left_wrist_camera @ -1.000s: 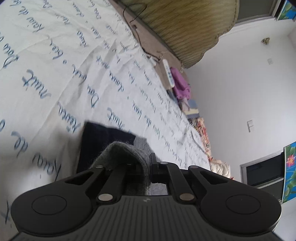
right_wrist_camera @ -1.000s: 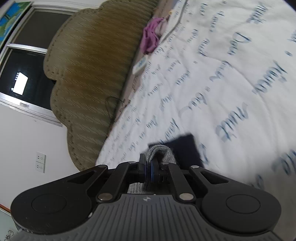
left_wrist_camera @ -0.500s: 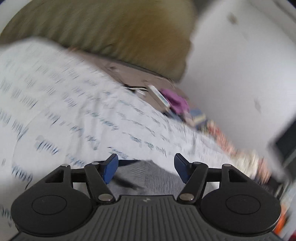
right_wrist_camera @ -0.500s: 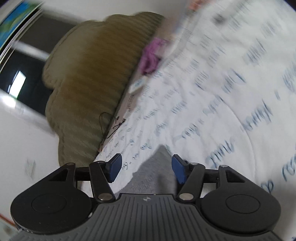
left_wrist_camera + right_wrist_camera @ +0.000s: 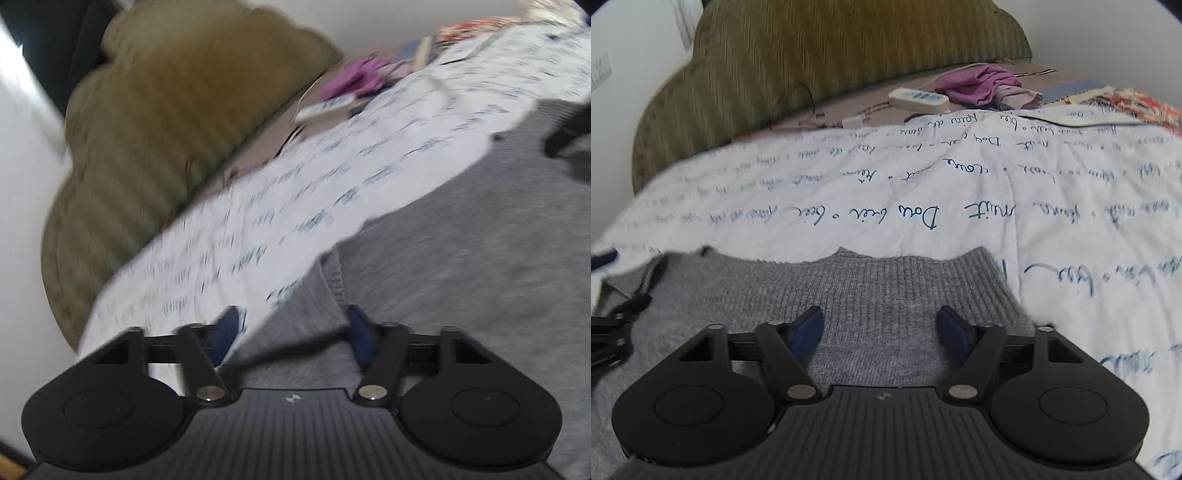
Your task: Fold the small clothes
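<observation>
Left wrist view: my left gripper [image 5: 291, 334] is closing, fingers not yet pinching the grey knit sweater [image 5: 461, 266] lying on the bed [image 5: 295, 192] between them. Right wrist view: my right gripper [image 5: 882, 332] is opening, released over the ribbed hem. Best to pinch both corners evenly.

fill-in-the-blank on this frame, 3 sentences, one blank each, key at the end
1. The garment under the right gripper is a ___ knit sweater.
2. The bedspread is white with blue ___.
3. Beside the white power strip lies a ___ cloth.

Missing words: grey; handwriting; purple
</observation>
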Demonstrator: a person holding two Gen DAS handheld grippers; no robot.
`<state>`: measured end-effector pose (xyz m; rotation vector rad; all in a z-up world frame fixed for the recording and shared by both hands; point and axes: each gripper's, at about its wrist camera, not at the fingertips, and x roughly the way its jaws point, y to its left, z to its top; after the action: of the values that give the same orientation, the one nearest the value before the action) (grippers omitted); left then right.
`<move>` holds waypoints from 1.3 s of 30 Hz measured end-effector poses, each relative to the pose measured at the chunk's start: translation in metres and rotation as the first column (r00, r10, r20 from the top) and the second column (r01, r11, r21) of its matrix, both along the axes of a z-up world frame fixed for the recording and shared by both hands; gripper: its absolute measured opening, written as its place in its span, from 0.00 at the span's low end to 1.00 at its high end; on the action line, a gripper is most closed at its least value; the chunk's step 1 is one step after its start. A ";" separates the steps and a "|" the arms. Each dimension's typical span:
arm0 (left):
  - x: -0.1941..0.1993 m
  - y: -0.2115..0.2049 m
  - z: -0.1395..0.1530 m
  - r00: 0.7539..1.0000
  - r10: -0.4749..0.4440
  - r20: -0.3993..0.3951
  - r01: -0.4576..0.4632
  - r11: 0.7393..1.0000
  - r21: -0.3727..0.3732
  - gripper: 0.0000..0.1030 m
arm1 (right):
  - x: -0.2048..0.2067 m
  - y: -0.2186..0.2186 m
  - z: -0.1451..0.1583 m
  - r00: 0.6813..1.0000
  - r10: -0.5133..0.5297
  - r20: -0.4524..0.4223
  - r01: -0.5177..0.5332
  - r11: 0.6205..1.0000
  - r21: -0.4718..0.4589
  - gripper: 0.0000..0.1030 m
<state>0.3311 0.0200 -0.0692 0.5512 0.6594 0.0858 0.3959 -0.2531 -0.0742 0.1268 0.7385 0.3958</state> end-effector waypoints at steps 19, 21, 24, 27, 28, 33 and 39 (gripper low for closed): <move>-0.072 0.118 0.046 0.886 0.464 0.015 -0.373 0.729 -0.575 0.61 | -0.004 -0.024 -0.002 0.999 -0.049 0.019 0.046 0.988 0.148 0.71; -0.116 0.134 0.048 0.866 0.500 -0.005 -0.371 0.635 -0.677 0.70 | -0.014 -0.041 0.017 0.990 -0.136 -0.045 0.142 0.965 0.222 0.71; -0.178 0.155 0.037 0.838 0.542 -0.062 -0.364 0.471 -0.804 0.78 | -0.060 -0.081 0.038 0.989 -0.134 -0.057 0.145 0.890 0.432 0.75; -0.214 0.166 0.017 0.857 0.483 -0.180 -0.367 0.328 -0.870 0.78 | -0.121 -0.114 0.043 0.984 -0.170 -0.059 0.177 0.868 0.464 0.80; -0.221 0.167 0.010 0.865 0.456 -0.209 -0.364 0.283 -0.887 0.78 | -0.142 -0.125 0.041 0.979 -0.190 -0.069 0.201 0.862 0.466 0.80; -0.226 0.160 -0.015 0.922 0.293 -0.254 -0.296 0.110 -0.949 0.78 | -0.213 -0.160 0.006 0.941 -0.262 -0.215 0.337 0.774 0.536 0.78; -0.191 0.138 -0.026 0.942 0.194 -0.276 -0.286 0.026 -0.958 0.80 | -0.208 -0.138 -0.027 0.928 -0.218 -0.300 0.358 0.742 0.567 0.77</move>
<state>0.1404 0.1579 -0.0948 -1.0170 0.7095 -0.0934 0.1879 -0.3910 -0.1010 0.9138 0.7648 0.3108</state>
